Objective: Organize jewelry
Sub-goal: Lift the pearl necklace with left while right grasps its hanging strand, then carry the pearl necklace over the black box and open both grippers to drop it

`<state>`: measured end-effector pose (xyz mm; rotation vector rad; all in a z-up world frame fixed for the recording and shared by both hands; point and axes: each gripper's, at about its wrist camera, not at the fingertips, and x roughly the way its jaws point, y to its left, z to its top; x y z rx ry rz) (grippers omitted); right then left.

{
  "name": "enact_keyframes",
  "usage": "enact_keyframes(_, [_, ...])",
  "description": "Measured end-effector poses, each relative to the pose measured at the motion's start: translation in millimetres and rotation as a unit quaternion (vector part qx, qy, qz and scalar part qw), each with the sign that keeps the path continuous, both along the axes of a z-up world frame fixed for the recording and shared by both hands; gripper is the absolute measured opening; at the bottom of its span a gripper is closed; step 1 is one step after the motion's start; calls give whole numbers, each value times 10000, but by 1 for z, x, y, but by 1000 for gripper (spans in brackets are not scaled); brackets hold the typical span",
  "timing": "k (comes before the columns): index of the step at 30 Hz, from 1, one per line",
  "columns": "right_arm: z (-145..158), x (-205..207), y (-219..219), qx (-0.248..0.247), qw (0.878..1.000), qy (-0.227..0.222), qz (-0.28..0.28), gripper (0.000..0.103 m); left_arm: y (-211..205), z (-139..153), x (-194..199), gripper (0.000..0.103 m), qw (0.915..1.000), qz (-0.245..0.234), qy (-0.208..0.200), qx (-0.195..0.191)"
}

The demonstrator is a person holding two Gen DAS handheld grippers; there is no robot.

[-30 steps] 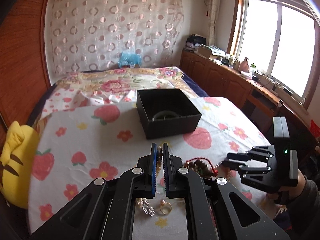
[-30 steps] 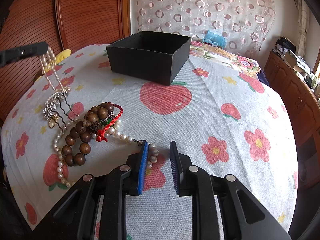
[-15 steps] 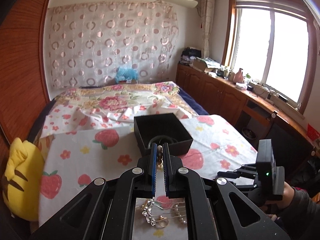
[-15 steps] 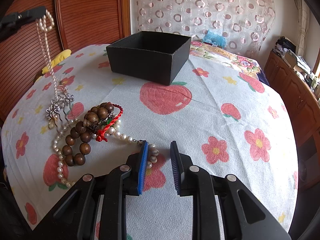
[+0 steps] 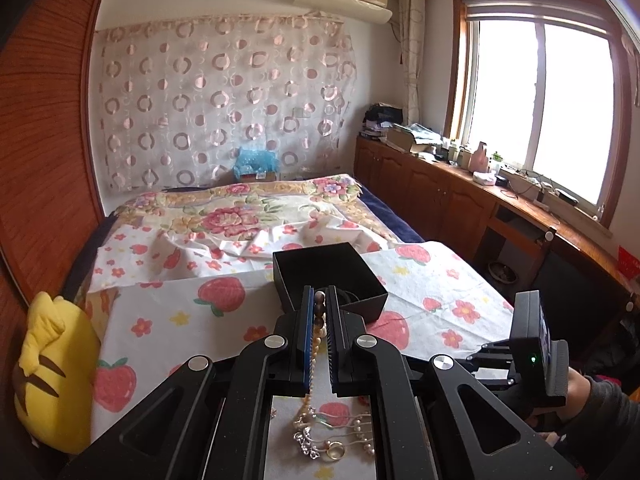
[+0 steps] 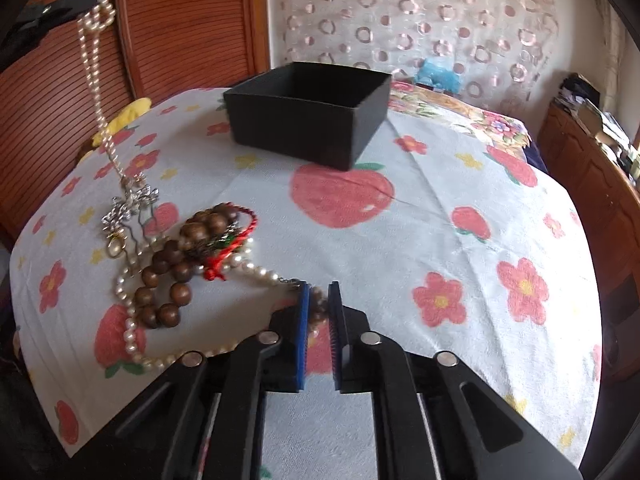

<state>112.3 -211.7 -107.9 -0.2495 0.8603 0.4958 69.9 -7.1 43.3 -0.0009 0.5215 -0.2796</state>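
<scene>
My left gripper (image 5: 319, 312) is clamped on a pearl strand (image 6: 94, 76), which hangs down from it to the silver hairpin (image 6: 130, 208) on the table (image 6: 420, 208), left of the black box (image 6: 308, 112). My right gripper (image 6: 318, 304) has just been closing and now pinches the pearl necklace (image 6: 256, 270) in front of the black box, beside the brown wooden beads (image 6: 172, 272).

Black tool (image 5: 319, 300); blue pads (image 6: 304, 312); silver screws; dark grey sleeve (image 5: 604, 420)
</scene>
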Motion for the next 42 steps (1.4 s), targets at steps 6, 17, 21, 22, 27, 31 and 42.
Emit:
enact_keyframes(6, [36,-10,-7,304,9989,-348,57,8,1,4,3,5,10000,58,-10,39])
enact_keyframes(17, [124,-16,-6,411,9907,-1284,158,8,2,6,3,5,10000,69,-51,26])
enact_keyframes(21, [150,-15,-4,367,9871,-1547,200,8,3,15,6,5,9999,81,-110,9])
enact_keyframes(22, [158,-14,-3,352,9860,-1618,210,8,3,17,5,5,9999,84,-126,9])
enact_keyframes(27, [184,-15,-2,324,9812,-1890,219,8,2,22,3,5,9998,89,-184,7])
enact_keyframes(31, [204,-17,2,278,9770,-2099,256,8,2,22,3,5,9997,91,-210,-4])
enact_keyframes(42, [245,-20,-2,333,9688,-2444,259,8,3,21,2,5,9997,90,-211,-1])
